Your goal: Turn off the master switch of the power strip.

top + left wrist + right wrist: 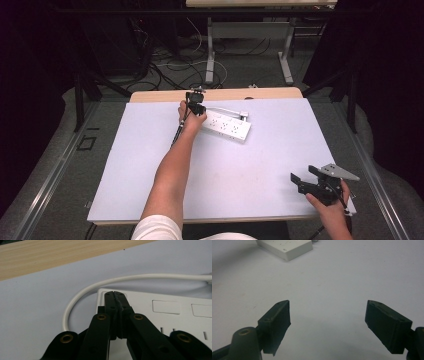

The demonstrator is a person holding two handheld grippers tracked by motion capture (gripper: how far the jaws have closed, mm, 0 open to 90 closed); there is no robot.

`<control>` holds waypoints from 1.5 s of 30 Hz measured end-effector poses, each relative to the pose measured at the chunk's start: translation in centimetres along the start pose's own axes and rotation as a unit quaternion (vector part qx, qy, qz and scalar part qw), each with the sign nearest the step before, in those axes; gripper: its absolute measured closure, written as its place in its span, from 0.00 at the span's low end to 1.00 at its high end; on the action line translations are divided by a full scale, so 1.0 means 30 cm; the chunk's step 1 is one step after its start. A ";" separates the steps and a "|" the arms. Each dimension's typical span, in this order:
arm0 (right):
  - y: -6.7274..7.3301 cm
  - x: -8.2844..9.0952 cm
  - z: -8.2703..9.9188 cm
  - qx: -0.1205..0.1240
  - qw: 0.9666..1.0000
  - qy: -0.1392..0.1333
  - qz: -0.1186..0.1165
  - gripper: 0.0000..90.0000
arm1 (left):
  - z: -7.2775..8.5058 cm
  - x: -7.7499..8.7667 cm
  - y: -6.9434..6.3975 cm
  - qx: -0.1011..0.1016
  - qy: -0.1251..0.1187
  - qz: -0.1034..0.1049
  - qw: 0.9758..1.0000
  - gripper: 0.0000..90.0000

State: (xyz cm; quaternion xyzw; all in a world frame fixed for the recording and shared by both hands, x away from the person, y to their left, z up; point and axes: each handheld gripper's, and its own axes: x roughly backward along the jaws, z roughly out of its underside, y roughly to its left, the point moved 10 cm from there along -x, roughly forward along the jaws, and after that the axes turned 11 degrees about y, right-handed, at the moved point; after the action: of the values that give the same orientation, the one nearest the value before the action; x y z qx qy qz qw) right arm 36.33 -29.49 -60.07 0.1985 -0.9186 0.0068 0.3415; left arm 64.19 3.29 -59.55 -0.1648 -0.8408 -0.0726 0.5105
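White tabletop, power strip lying diagonally (cord end far-left), left tool closed.

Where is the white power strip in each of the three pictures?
High view: the power strip lies far on the white mat, under the left hand-held gripper.
Left gripper view: it sits at centre right, the shut jaws over its near end.
Right gripper view: one corner shows at the top left.
Shared landmark: the white mat.
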 end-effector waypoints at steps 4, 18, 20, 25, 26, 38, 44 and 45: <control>-0.001 0.002 -0.001 0.005 1.000 -0.001 0.002 0.22 | 0.006 0.023 -0.001 -0.001 -0.002 0.004 1.000 1.00; 0.005 0.002 -0.005 0.002 1.000 -0.007 -0.001 0.22 | 0.011 0.102 0.036 0.026 -0.024 0.025 0.999 0.94; 0.002 0.001 -0.006 0.007 1.000 -0.008 0.001 0.22 | 0.016 0.113 0.043 0.023 -0.026 0.030 0.999 0.92; 0.007 -0.002 -0.002 0.010 1.000 -0.005 -0.001 0.22 | 0.036 0.149 0.059 0.021 -0.035 0.036 0.999 0.88; 0.008 -0.002 -0.003 0.012 1.000 -0.005 -0.001 0.22 | 0.039 0.156 0.064 0.020 -0.035 0.036 0.999 0.87; 0.031 0.001 -0.007 0.031 0.999 -0.007 -0.002 0.22 | 0.077 0.241 0.084 0.018 -0.048 0.049 0.998 0.77; 0.033 0.004 -0.011 0.032 0.999 -0.012 -0.005 0.22 | 0.096 0.272 0.092 0.017 -0.055 0.049 0.997 0.74; 0.034 0.005 -0.011 0.035 0.999 -0.012 -0.007 0.22 | 0.097 0.277 0.090 0.019 -0.059 0.052 0.997 0.73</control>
State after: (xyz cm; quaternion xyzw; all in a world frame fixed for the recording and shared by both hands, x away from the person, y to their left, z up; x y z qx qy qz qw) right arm 36.05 -28.57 -59.60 0.2167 -0.9204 0.0343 0.3235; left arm 59.18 8.34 -53.70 -0.2023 -0.8610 -0.0199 0.4663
